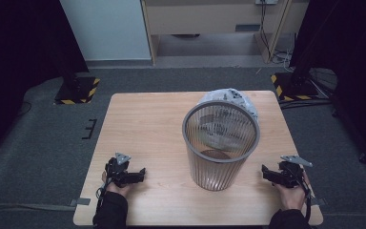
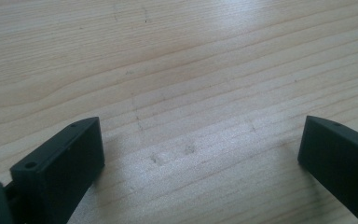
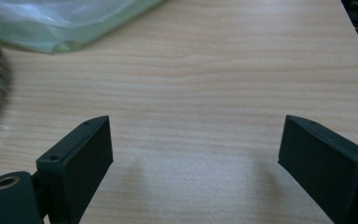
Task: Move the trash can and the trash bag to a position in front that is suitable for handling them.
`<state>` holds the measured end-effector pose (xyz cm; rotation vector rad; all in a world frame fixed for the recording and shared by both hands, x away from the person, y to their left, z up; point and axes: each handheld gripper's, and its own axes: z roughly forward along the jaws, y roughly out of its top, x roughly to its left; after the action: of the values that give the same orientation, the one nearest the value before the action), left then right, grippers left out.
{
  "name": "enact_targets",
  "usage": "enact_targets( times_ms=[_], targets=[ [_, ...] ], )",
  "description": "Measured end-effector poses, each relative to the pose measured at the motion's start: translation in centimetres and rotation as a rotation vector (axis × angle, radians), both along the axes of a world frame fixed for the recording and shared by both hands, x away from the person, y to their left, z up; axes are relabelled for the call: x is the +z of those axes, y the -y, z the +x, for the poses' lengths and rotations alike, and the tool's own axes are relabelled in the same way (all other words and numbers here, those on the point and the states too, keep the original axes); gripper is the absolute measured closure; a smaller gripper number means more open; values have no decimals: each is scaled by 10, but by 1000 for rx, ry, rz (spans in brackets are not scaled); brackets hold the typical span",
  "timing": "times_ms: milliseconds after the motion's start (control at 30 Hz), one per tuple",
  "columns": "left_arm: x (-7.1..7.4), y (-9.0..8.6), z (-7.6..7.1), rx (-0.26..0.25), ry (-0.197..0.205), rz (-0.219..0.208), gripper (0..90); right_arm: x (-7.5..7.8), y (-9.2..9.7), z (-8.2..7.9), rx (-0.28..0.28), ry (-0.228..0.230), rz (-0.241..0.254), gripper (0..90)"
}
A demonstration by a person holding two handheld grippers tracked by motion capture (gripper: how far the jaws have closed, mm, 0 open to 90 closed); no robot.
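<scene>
Pale wood grain covers the one table, which stands on grey carpet with dark curtains at both sides. Nearest the person, two grippers rest low over the table's front edge, one in each hand, well apart from each other. The left gripper sits at the front left, a dark sleeve behind it; in the left gripper view its two black jaws stand wide apart with nothing but bare wood between them. The right gripper sits at the front right, its jaws likewise spread wide in the right gripper view, holding nothing. Between the two grippers, a little farther in, stands one wire-mesh wastebasket, upright, its round rim open to the camera; it is near neither gripper's jaws and touched by none. Just behind the basket, touching or nearly touching its far side, lies one crumpled clear plastic bag, whose pale edge also shows at the top left of the right gripper view. Beyond the table, two yellow-and-black striped stand bases sit on the floor, one at each far corner.
</scene>
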<state>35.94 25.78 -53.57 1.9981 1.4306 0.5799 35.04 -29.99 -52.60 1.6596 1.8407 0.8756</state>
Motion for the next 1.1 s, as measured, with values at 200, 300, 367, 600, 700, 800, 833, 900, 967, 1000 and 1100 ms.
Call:
enact_targets(
  times_ms=[200, 300, 367, 600, 700, 800, 833, 900, 967, 1000, 1100],
  targets=[
    [6, -2, -2, 55, -6, -11, 88, 11, -4, 0, 66, 86, 37, 121],
    [14, 0, -5, 55, 36, -22, 142, 15, -6, -1, 94, 128, 75, 152],
    [20, 1, -7, 55, 64, -30, 162, 18, -6, -1, 95, 138, 99, 163],
    [44, 6, -13, 87, 189, -80, 190, 29, -3, -1, 109, 183, 115, 194],
    [56, 9, -14, 95, 241, -105, 217, 33, -1, 0, 110, 193, 115, 199],
    [68, 17, -14, 78, 281, -128, 260, 41, 0, 2, 103, 218, 114, 212],
    [72, 20, -13, 64, 288, -131, 268, 45, 0, 2, 106, 233, 116, 221],
    [80, 29, -10, 33, 288, -151, 309, 54, -1, 2, 112, 258, 111, 236],
    [87, 37, -7, 18, 300, -157, 337, 61, -2, 3, 122, 274, 113, 245],
    [91, 43, -6, 6, 303, -169, 360, 65, -3, 4, 129, 281, 113, 253],
    [104, 62, -2, -31, 326, -179, 418, 77, -6, 6, 153, 307, 120, 302]
  ],
)
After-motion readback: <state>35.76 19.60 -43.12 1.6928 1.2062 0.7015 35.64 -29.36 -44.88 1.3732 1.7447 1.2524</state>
